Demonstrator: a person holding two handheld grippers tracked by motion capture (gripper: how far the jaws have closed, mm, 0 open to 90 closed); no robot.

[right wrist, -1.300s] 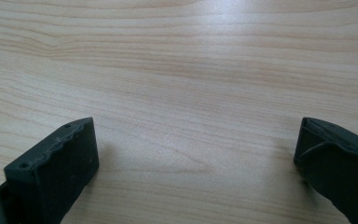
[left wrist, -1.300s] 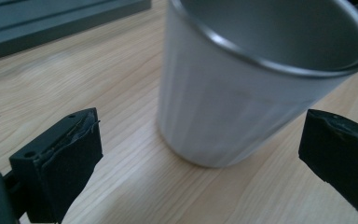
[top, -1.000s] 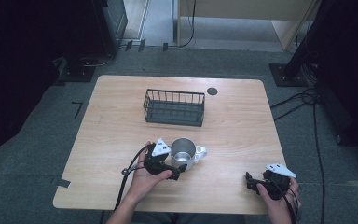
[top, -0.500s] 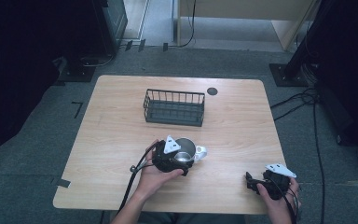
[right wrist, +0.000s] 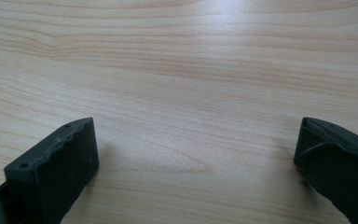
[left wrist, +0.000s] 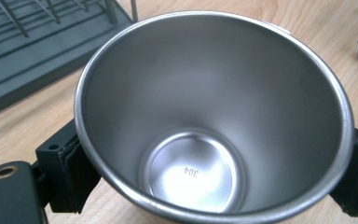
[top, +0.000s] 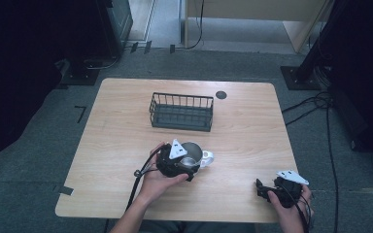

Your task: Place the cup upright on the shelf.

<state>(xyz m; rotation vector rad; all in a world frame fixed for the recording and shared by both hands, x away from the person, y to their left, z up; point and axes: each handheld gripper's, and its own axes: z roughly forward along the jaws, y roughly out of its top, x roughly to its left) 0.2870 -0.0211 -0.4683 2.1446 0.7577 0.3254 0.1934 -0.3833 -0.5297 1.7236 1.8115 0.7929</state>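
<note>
**Steel cup caught between the left jaws, basket waiting behind**

The left gripper (top: 187, 167) has its two jaws set against opposite sides of the steel cup (left wrist: 214, 121), one pad at each flank just under the rim, so it reads as clamped on the cup. In the high view the cup (top: 191, 151) sits near the middle of the table (top: 116, 131), on the person's side of the wire basket (top: 180, 111) and apart from it. Whether the cup's base is on the wood or just lifted is hard to judge from these angles. A white part, probably the cup's handle (top: 207, 157), juts out on the side away from the left hand.

The right gripper (top: 261, 187) rests near the front right corner of the table, jaws spread wide with nothing but bare wood between them.

The step in hand looks like the grasp itself. The likely next move is a lift and a carry forward to the basket, which calls for a firm hold on the smooth tapered wall and enough height to clear the basket's rim.
</note>
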